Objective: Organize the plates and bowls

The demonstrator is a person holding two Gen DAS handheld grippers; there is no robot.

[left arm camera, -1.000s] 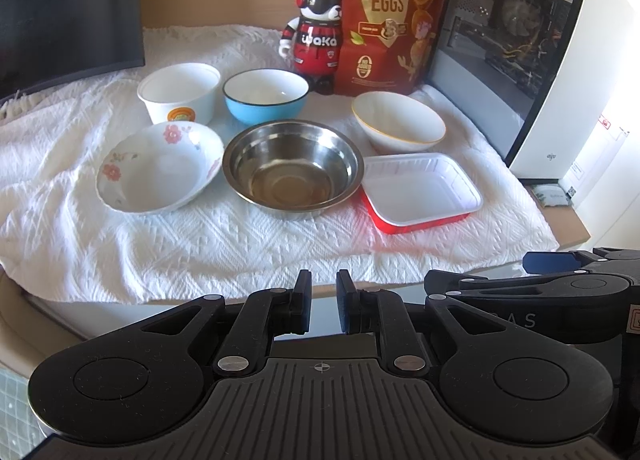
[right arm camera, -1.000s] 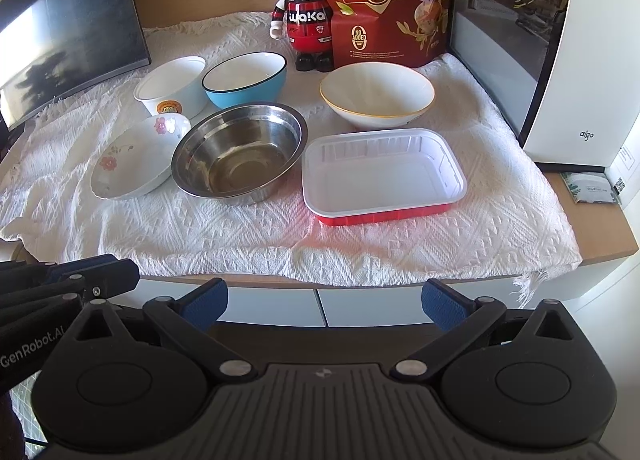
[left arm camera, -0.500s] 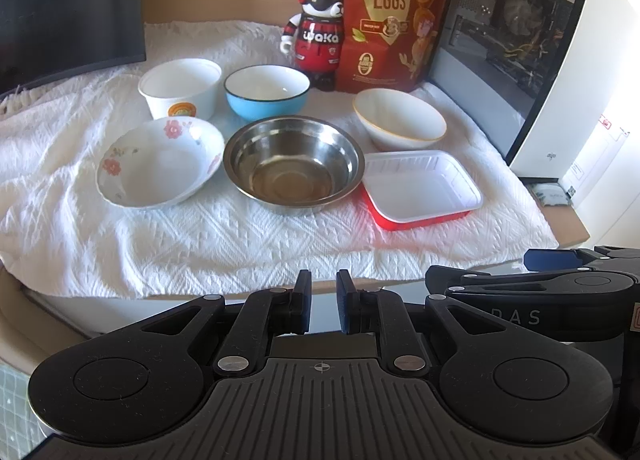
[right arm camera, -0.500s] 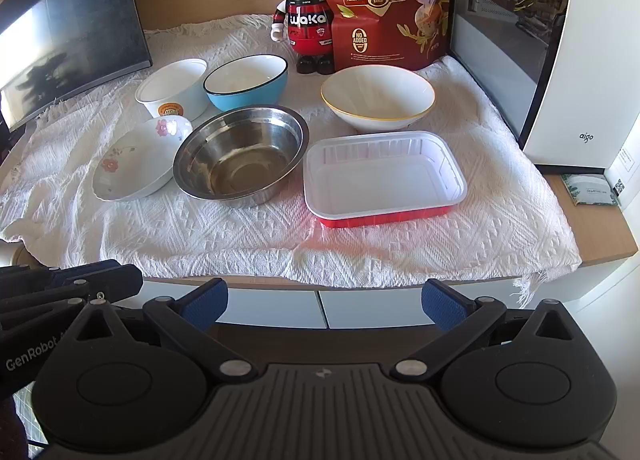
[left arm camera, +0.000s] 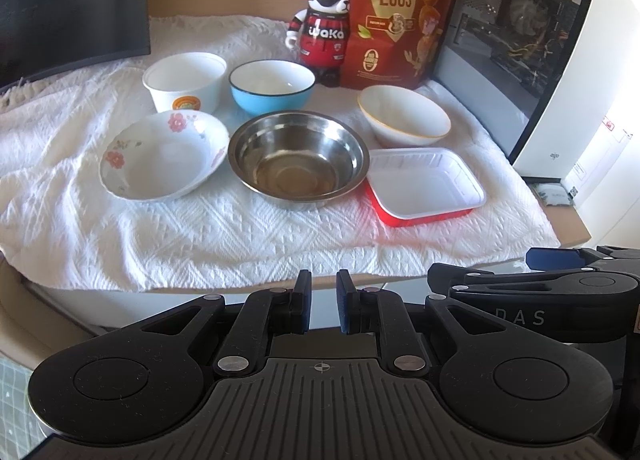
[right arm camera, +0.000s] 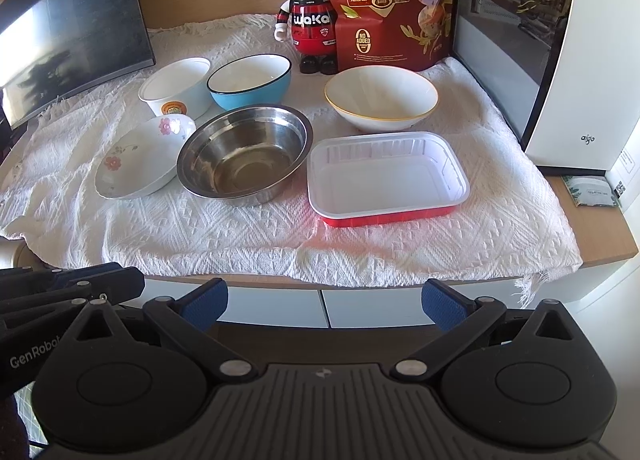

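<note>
Left wrist view. I read the left gripper (left arm camera: pixel 322 306) as nearly closed: its two fingers stand with only a narrow slit between them and hold nothing. It hangs short of the near edge of the counter (left arm camera: pixel 568 226). A white cloth (left arm camera: pixel 248 244) covers the counter and carries all the dishes. I take the steel bowl (left arm camera: pixel 298 158) as landmark. The floral dish (left arm camera: pixel 164 154) lies just left of it. The red tray (left arm camera: pixel 424 186), white inside, lies just right of it, close against its rim. The blue bowl (left arm camera: pixel 272 86) sits behind the steel bowl, and the white cup (left arm camera: pixel 185 82) sits left of the blue bowl. The cream bowl (left arm camera: pixel 404 116) sits behind and right of the steel bowl. A panda figure (left arm camera: pixel 322 40) and a bag (left arm camera: pixel 400 16) marked QUAIL EGGS stand at the back. The right gripper (left arm camera: pixel 560 284) shows at the right edge; I cannot tell its state here.

Right wrist view. The right gripper (right arm camera: pixel 324 304) stands wide open with nothing between its fingers, also short of the counter (right arm camera: pixel 596 236) edge. The steel bowl (right arm camera: pixel 244 154) sits mid-cloth (right arm camera: pixel 240 236). The floral dish (right arm camera: pixel 144 158) is left of it and tilted. The red tray (right arm camera: pixel 388 176) is right of it. The blue bowl (right arm camera: pixel 250 80) and white cup (right arm camera: pixel 176 86) are behind, the cream bowl (right arm camera: pixel 380 102) behind and right.
</note>
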